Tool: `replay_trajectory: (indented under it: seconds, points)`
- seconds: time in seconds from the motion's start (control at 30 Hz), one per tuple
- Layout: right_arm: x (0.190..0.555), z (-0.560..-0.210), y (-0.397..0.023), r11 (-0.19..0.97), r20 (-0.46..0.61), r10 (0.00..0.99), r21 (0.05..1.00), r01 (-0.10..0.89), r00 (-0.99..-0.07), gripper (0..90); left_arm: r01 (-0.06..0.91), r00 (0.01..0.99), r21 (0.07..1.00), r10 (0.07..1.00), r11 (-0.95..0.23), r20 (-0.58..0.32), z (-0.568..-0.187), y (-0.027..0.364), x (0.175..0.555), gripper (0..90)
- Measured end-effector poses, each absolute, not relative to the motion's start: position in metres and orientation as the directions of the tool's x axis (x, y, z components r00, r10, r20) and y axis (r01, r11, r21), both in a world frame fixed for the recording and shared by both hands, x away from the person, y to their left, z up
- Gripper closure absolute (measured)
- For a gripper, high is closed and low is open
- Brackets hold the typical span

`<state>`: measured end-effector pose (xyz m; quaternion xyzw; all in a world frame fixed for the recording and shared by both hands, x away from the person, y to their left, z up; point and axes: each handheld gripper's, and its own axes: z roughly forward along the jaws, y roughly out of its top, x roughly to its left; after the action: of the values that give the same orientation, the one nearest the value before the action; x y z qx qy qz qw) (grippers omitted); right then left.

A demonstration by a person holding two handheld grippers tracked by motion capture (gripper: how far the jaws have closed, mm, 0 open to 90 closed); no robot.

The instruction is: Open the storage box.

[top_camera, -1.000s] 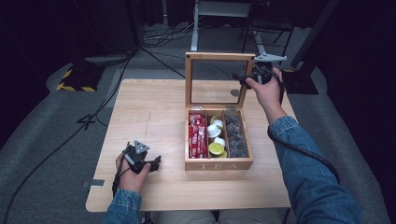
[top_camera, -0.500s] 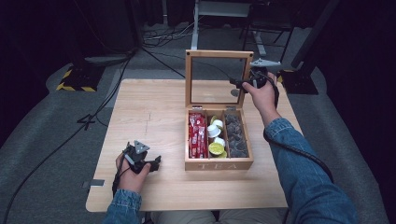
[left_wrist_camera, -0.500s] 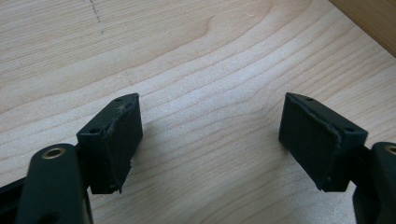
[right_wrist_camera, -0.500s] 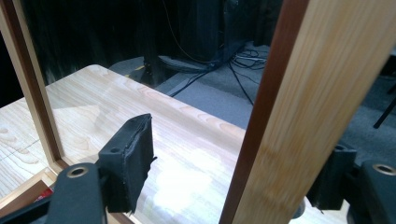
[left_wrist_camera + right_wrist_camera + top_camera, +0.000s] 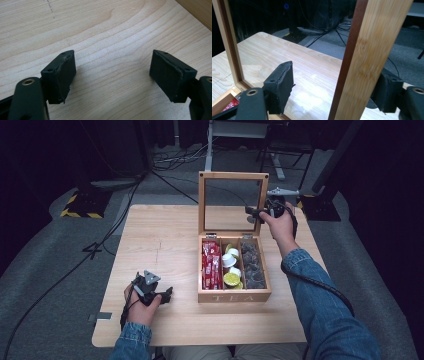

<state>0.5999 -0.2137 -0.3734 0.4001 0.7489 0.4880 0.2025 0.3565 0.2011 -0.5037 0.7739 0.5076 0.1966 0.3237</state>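
Observation:
A wooden tea box (image 5: 234,296) stands open on the table, its glass-paned lid (image 5: 233,175) upright. Inside lie red packets (image 5: 211,265), white and yellow pods (image 5: 231,270) and dark pods (image 5: 251,265). My right gripper (image 5: 254,213) is at the lid's right edge. In the right gripper view its jaws straddle the lid's wooden side rail (image 5: 362,62); the gripper (image 5: 335,75) is open and has just been opening, with the left pad (image 5: 282,85) well clear of the wood. My left gripper (image 5: 167,295) rests open on the table left of the box, holding nothing (image 5: 112,62).
The light wooden table (image 5: 160,240) has bare room left of the box and behind the lid. A corner of the box (image 5: 197,10) is in the left gripper view. Cables and stands (image 5: 165,165) lie on the dark floor beyond the far edge.
My right hand has come down along the lid's right edge from near its top corner. The left hand and the box have stayed put.

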Motion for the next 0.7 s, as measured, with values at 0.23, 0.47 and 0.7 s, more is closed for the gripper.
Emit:
replay_trajectory:
  seconds: [0.23,0.47,0.7]
  points:
    - [0.601,-0.376,-0.214,0.194,0.099,0.799,0.890,0.412,-0.593,24.5,0.658,0.411,0.700,0.911,-0.277,-0.026,-0.504,0.201,0.356,21.7]
    - [0.598,-0.373,-0.215,0.198,0.089,0.811,0.889,0.413,-0.579,21.6,0.658,0.414,0.700,0.910,-0.277,-0.028,-0.504,0.201,0.356,21.5]
    - [0.585,-0.358,-0.223,0.187,0.075,0.814,0.904,0.383,-0.576,18.6,0.657,0.429,0.695,0.903,-0.293,-0.025,-0.504,0.200,0.361,17.8]
